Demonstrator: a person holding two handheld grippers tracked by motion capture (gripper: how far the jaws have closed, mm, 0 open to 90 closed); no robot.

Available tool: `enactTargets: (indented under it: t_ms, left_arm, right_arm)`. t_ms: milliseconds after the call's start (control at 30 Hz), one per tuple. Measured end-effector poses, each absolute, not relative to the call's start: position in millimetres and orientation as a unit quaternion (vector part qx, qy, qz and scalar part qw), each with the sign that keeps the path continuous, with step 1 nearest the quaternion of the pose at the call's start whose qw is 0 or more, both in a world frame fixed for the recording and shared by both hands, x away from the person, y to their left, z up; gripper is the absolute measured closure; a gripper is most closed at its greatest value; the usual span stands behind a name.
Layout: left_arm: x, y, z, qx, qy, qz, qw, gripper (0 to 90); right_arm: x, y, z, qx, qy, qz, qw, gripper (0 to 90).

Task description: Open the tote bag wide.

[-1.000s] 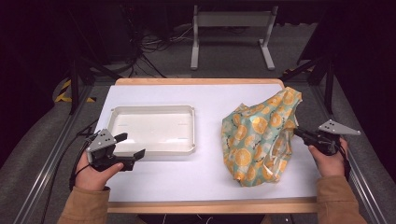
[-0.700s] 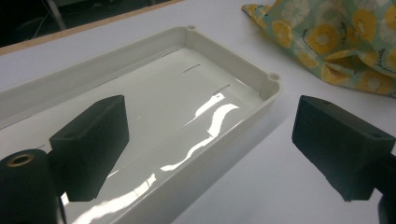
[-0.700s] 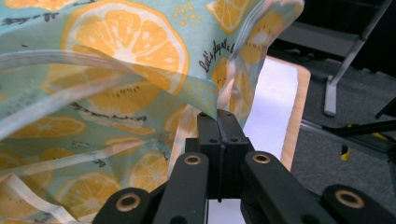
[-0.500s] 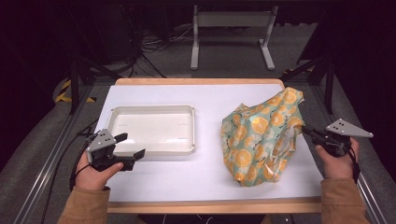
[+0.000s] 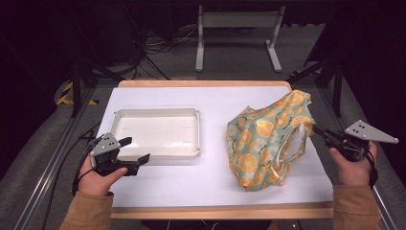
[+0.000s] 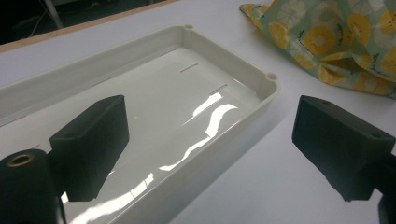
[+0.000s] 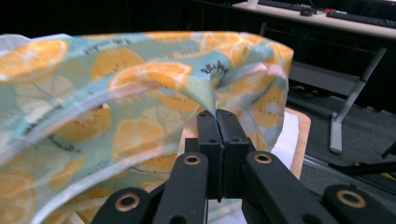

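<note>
High view: orange-print cloth bag (image 5: pixel 265 141) heaped near tabletop (image 5: pixel 210 103) right edge, pinched at its rim by right gripper (image 5: pixel 320 133), jaws closed on fabric. White tray (image 5: pixel 158 132) toward left edge. Left gripper (image 5: pixel 136 151) at tray's near left corner, jaws wide, holding nothing.

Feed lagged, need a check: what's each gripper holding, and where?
Right gripper: shut on the fruit-print bag, pinching its fabric edge. Left gripper: open, holding nothing.
</note>
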State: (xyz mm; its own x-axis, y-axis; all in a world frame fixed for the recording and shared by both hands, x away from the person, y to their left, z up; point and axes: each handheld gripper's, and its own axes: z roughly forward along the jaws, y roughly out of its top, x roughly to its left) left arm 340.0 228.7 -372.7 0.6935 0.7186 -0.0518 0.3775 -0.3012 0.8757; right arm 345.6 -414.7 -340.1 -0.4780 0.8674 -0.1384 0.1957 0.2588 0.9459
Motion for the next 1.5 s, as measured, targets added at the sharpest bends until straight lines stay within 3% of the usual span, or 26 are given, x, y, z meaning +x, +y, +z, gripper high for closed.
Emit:
enactTargets:
  t_ms: [467,1500]
  left_arm:
    - [339.5,226.8,-371.9,0.786,0.347,0.178,0.479,11.4]
    - [344.7,215.4,-369.8,0.792,0.334,0.167,0.484,11.4]
  right_arm:
    - [333.8,-405.9,-314.7,0.347,0.701,0.52,0.343,89.6]
    - [349.3,-359.0,-251.0,0.268,0.71,0.573,0.31,90.0]
